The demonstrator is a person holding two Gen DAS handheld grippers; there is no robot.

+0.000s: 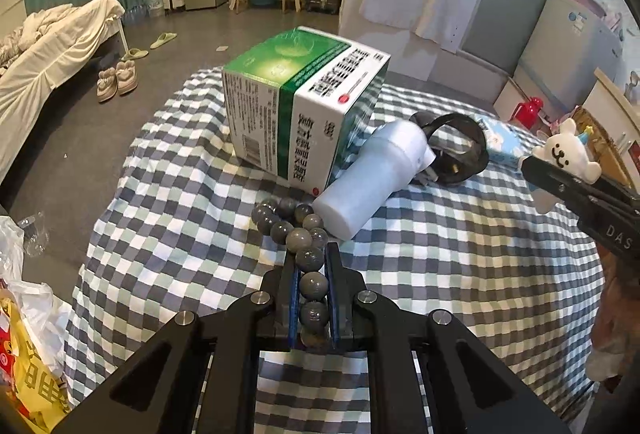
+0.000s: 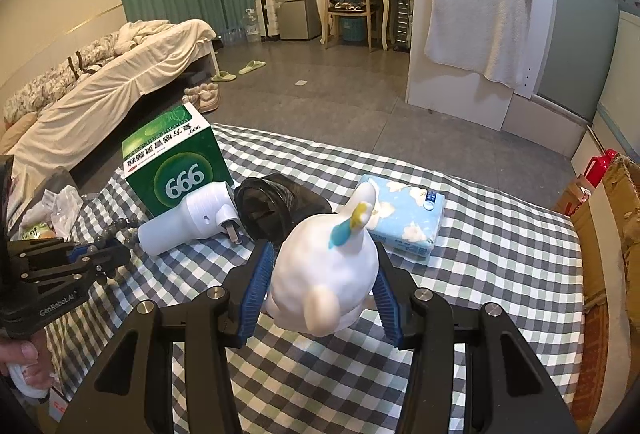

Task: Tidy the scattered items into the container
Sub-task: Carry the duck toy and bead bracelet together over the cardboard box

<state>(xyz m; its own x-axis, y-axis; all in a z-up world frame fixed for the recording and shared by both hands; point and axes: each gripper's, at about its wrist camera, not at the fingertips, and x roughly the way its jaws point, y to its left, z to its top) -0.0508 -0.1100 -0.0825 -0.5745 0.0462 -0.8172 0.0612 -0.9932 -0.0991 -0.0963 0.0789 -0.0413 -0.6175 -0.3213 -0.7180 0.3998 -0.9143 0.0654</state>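
My left gripper [image 1: 311,254] is shut on a grey bead bracelet [image 1: 298,230], whose free loop rests on the checked cloth beside a white charger plug [image 1: 374,175]. My right gripper [image 2: 324,258] is shut on a white plush toy [image 2: 326,274] with a blue and yellow tuft, held above the cloth. The toy's face shows in the left wrist view [image 1: 566,153]. A green and white medicine box [image 1: 304,101] lies behind the charger. A black roll of bags [image 2: 276,205] and a blue tissue pack [image 2: 404,218] lie further back.
The checked cloth [image 2: 480,294] covers the table. A cardboard box [image 2: 612,242] stands at the right edge, with a red jug [image 2: 600,165] behind it. Plastic bags [image 1: 24,314] lie at the left. A bed [image 2: 100,85] and slippers are beyond.
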